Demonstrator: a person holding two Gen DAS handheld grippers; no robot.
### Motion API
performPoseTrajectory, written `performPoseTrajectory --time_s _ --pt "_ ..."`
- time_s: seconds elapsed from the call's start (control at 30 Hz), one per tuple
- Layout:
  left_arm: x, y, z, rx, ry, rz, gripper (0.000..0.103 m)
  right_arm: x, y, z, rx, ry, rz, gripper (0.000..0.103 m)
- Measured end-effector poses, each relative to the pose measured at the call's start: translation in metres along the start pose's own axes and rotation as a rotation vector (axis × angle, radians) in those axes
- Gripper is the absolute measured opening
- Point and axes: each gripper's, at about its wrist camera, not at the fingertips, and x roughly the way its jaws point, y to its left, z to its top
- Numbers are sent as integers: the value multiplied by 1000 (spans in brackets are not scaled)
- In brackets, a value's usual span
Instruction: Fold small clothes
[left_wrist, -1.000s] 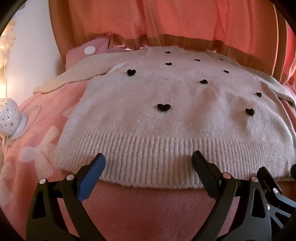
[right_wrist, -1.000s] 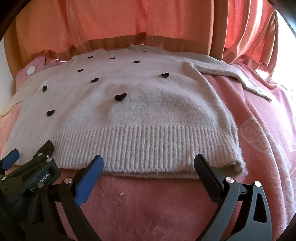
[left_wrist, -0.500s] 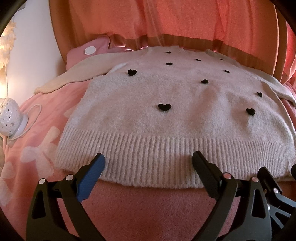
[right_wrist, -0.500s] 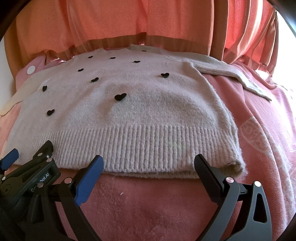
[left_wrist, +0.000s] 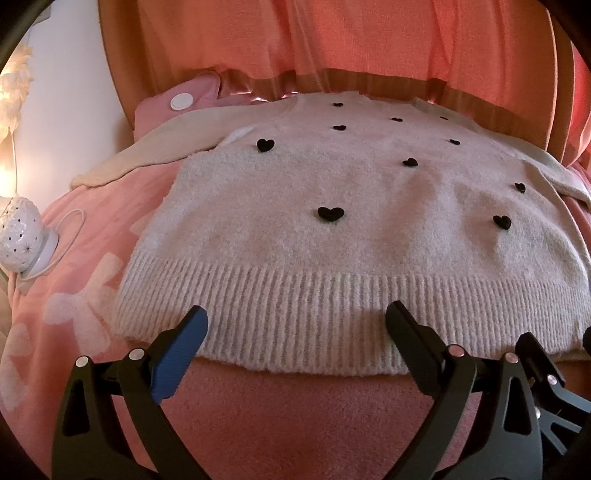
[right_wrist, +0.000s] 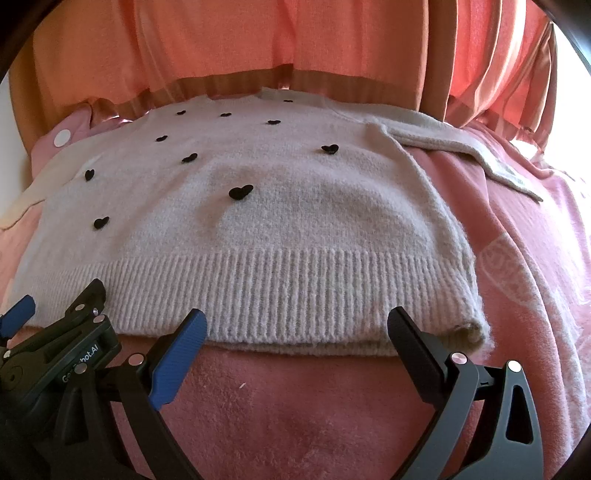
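— So, where is the sweater (left_wrist: 332, 229)?

— Spread flat, front side up, on a pink blanket (left_wrist: 295, 413) with pale bow shapes printed on it. It is a cream knit with small black hearts (left_wrist: 330, 213) scattered over the chest. The ribbed hem (left_wrist: 314, 314) runs along the near edge, closest to both cameras, and the neckline lies at the far side, by an orange curtain (left_wrist: 332, 37).

— And the sleeves?

— One sleeve (left_wrist: 147, 155) stretches out toward the left in the left wrist view, over the blanket and near a pink cushion with a white button (left_wrist: 181, 100). The other sleeve (right_wrist: 461, 147) angles out to the right in the right wrist view.

— What about the left gripper (left_wrist: 295, 325)?

— Its jaws stand wide apart and hold nothing. The tips sit just at the hem, one blue-padded, one black, with ribbed knit showing between them. Whether they touch the fabric, I cannot tell.

— The right gripper (right_wrist: 295, 326)?

— Same: spread wide, nothing in it, fingertips at the hem's near edge close to the sweater's right corner (right_wrist: 476, 328). The two grippers are side by side; each shows at the edge of the other's view.

— Anything else around?

— A white perforated lamp (left_wrist: 20, 236) with a cord sits at the blanket's left edge, well apart from the sweater.
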Motion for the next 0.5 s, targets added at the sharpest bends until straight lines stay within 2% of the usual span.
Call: performPoseTrajectory --time_s 0.13,0.2,0.27,0.37,0.5 --pt "-2 3 3 -1 17 -12 95 -3 -1 2 -3 9 33 97" --pt "-10 6 8 12 26 -53 95 -13 -10 13 11 16 125 96" --pt "-22 7 16 34 0 -80 98 -34 -36 34 80 -46 198 95" --pt "-44 6 39 79 -113 -81 98 -49 -87 67 172 -137 201 98" --pt "-38 -6 73 107 -136 -93 98 -10 -185 112 339 -134 140 98"
